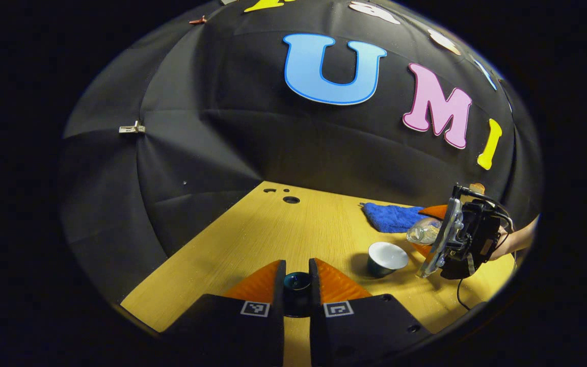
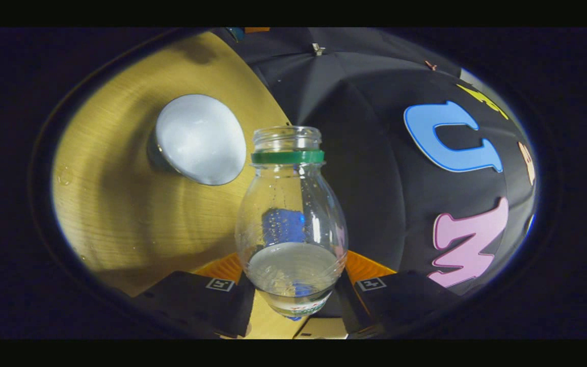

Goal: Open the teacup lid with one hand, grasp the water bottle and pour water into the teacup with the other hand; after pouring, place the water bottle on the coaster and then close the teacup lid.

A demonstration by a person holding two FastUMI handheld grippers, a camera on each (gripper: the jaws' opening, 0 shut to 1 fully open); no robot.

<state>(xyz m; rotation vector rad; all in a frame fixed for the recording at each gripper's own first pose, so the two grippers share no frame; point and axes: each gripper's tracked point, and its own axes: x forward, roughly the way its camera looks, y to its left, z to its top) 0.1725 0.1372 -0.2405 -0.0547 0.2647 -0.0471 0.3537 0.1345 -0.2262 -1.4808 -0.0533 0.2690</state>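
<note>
Left gripper view: the left gripper (image 1: 297, 285) pinches what looks like the teacup lid (image 1: 297, 281); the teacup (image 1: 386, 258) stands open mid-tabletop (image 1: 252, 239).

Right gripper view: the right gripper (image 2: 293, 283) clamps the tilted water bottle (image 2: 291, 219), its mouth apparently beside the cup, so water could spill.

The light wooden worktop (image 1: 252, 239) carries an open white-lined teacup (image 1: 386, 258) and, farther back by the wall, a crumpled blue cloth (image 1: 391, 216).
</note>
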